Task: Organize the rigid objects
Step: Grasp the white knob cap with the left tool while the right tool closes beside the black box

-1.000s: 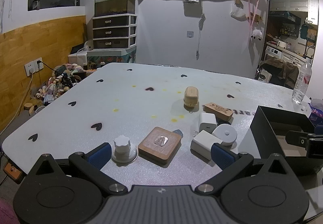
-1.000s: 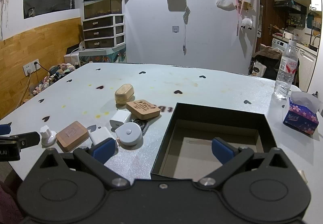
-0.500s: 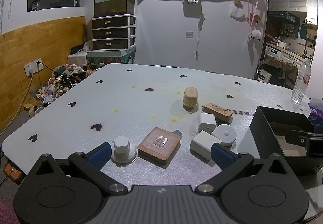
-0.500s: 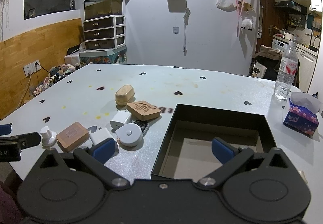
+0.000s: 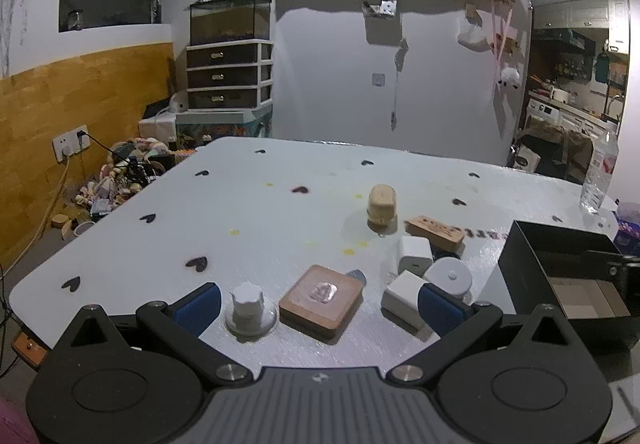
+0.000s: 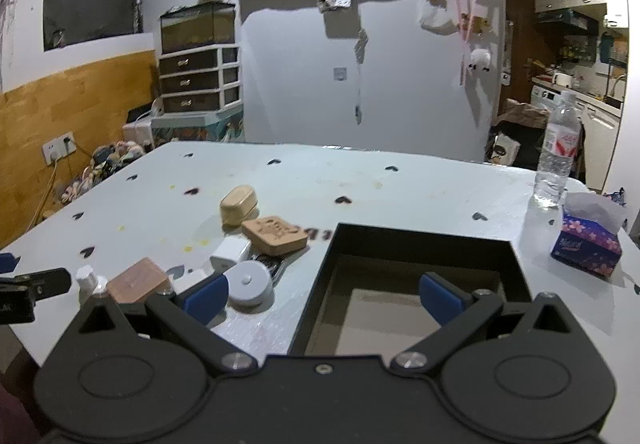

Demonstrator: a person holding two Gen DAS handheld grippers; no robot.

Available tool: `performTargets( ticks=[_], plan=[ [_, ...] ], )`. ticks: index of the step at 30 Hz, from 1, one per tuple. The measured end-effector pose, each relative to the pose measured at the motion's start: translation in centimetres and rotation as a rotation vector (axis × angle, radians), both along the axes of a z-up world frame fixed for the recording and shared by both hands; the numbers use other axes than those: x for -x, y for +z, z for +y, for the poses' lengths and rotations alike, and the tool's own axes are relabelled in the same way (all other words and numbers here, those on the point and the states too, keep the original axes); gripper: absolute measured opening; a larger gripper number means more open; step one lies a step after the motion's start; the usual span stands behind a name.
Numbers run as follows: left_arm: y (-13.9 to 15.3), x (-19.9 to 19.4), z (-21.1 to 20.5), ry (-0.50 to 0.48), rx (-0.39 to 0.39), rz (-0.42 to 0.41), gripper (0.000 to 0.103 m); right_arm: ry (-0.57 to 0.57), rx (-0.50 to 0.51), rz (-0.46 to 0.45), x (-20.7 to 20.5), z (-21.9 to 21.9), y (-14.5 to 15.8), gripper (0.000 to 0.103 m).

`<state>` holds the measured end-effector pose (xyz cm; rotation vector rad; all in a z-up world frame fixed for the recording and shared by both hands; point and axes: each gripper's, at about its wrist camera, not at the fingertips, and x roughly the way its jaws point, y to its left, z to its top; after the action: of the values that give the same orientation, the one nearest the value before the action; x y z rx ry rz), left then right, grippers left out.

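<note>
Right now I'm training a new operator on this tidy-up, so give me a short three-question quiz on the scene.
1. True or false: the black box already holds one of the small objects.
2. Which object lies nearest the left gripper? A) water bottle B) square wooden block C) tissue pack
3. Fill in: both grippers are ____ and hold nothing.

Key: 1. False; only its bare cardboard floor shows. 2. B. 3. Open.
</note>
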<state>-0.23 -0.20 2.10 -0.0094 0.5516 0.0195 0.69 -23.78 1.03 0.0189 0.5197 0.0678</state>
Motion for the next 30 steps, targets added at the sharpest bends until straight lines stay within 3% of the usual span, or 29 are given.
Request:
performTargets(
  ticks=[18,26,30],
  plan=[
    [-2.1,-1.6,2.6,0.085,0.015,-0.019,0.103,-0.288,-0.05,-0.073,1.0,-9.6,-0.2,0.103],
    [-4.5,-2.8,2.6,0.086,0.025,0.004,0.103,-0.345,-0.056,-0.033,1.0,-13.0,-2.4,0.103],
    [-5.8,-3.4,2.3,0.07,0.021,0.038,0.103,-0.348,-0.091,-0.061,1.0,-13.9,-4.3,0.103]
  ],
)
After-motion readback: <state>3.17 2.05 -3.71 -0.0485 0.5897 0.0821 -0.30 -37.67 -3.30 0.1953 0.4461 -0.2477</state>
